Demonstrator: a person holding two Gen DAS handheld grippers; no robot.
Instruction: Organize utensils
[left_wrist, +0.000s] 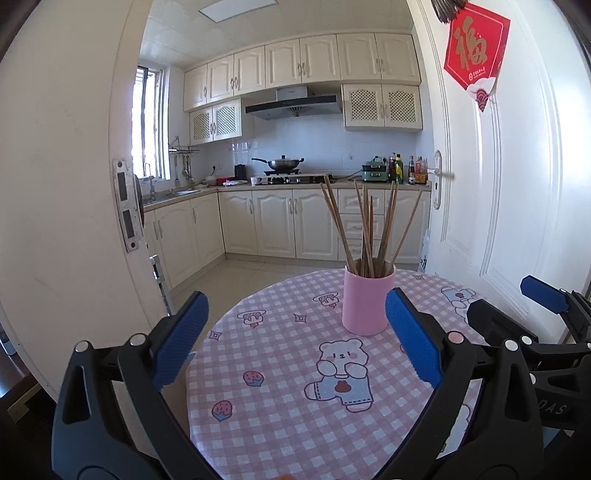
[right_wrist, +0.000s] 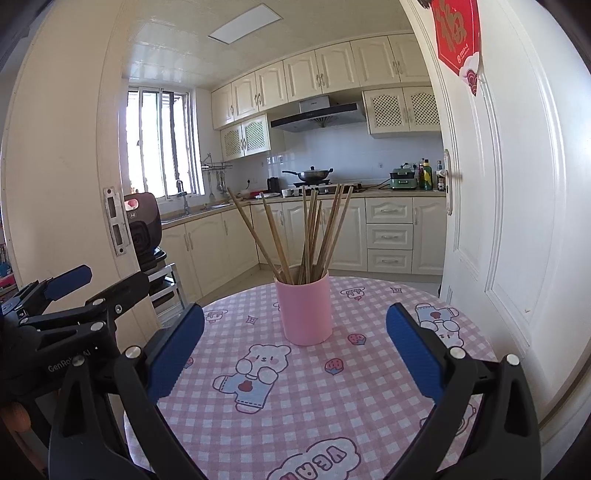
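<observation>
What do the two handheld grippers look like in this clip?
Both match: the left gripper and right gripper have black plastic frames with silver rivets and two blue ribbed finger pads. White "GenRob..." lettering marks the left gripper's body in the right wrist view.

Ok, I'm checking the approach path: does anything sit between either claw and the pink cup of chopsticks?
Nothing visible does. Only bare checked tablecloth lies between the open right claw and the pink cup holding the chopsticks; likewise for the open left claw.
</observation>
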